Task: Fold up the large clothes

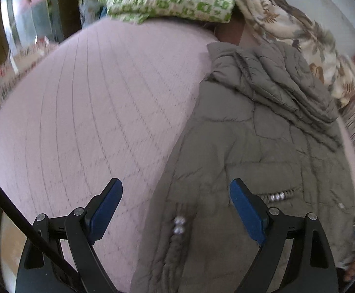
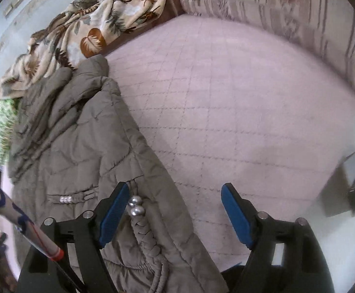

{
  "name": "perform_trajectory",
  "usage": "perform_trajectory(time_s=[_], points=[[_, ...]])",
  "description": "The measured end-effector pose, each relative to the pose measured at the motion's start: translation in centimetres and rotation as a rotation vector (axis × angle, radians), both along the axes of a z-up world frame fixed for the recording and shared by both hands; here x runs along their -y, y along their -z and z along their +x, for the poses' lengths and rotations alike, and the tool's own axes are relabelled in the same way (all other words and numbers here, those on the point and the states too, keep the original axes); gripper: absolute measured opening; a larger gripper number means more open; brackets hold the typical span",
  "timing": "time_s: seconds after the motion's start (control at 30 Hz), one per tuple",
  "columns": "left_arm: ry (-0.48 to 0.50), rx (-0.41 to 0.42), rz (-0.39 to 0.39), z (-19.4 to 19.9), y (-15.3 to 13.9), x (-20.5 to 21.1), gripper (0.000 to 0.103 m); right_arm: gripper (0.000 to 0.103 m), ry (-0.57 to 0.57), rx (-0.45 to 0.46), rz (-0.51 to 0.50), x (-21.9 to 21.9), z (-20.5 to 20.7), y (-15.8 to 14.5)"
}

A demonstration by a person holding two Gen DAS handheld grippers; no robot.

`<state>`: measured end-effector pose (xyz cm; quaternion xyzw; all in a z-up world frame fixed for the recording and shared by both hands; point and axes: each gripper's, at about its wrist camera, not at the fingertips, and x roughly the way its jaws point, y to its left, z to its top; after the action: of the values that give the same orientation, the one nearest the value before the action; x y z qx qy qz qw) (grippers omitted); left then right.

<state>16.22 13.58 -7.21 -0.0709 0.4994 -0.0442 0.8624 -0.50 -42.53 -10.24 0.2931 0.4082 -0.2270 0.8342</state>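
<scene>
Both grippers poised over a coat lying on the bed, nothing gripped.

The coat [image 1: 250, 146] lies bunched along the pink bed [image 1: 91, 109], at right in the left view and at lower left in the right view, hood toward the blanket [image 2: 91, 24]. To fold well, I'd judge each gripper should take an outer edge low and draw it flat first. Left gripper [image 1: 176, 210] fingers stand wide apart, empty; right gripper [image 2: 175, 212] fingers likewise wide, straddling the coat's edge and beaded cord [image 2: 135, 206], pressing nothing.

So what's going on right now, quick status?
Left gripper open, empty. Right gripper open, empty, over jacket edge. Grey-brown puffer jacket lies crumpled, unfolded, on pink bedspread. Leaf-print blanket touches its far end.
</scene>
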Motion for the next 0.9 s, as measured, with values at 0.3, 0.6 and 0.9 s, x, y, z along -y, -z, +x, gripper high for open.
perform_trajectory(time_s=[0.3,0.6,0.9], points=[[0.009,-0.092,-0.202,1.4,2.0,-2.3,0.089,0.084,-0.013,0.114,0.161,2.0,-0.4,2.2],[0.072,-0.194,-0.359,2.7,4.5,-0.9,0.089,0.087,-0.006,0.177,0.238,3.5,-0.6,2.5],[0.116,-0.227,-0.525,0.5,4.3,-1.2,0.089,0.091,-0.072,0.197,0.297,3.2,-0.2,2.9]])
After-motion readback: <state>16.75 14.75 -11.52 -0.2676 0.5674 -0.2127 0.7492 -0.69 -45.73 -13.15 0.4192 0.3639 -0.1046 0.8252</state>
